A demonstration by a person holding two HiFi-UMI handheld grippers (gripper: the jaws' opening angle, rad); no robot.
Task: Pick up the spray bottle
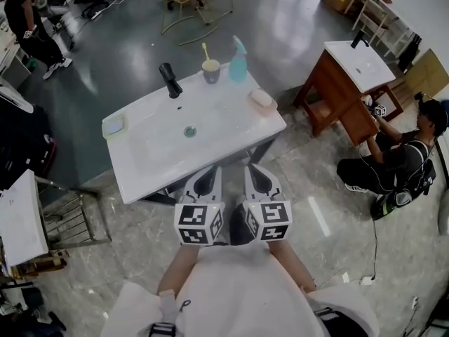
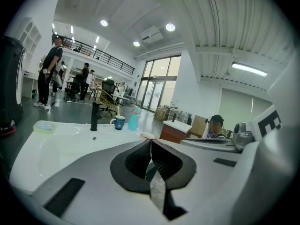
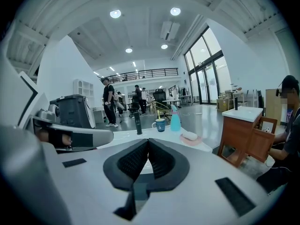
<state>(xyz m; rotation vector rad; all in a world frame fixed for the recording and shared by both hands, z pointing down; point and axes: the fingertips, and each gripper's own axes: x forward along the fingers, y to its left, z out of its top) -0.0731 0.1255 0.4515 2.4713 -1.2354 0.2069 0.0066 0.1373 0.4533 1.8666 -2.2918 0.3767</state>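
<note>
The bottle stands upright at the basin's far edge, toward the far right corner, just beside the cup that holds a toothbrush. The black tap rises left of the cup on the same edge. A soap dish lies at the right edge, and a second dish sits at the left edge. Everything is ranged round the rim, which leaves the bowl and its drain bare — the usual order of a washstand.

The left gripper and the right gripper hang side by side over the near edge, pointing across the bowl and tilted a little down. Each has its jaws pressed together with nothing between them. Both are well apart from the bottle, so the pickup is not yet begun. The right gripper looks the likelier to take it — the bottle is on its side — and its jaws must part first. The cup leaves little room on the bottle's left.
</note>
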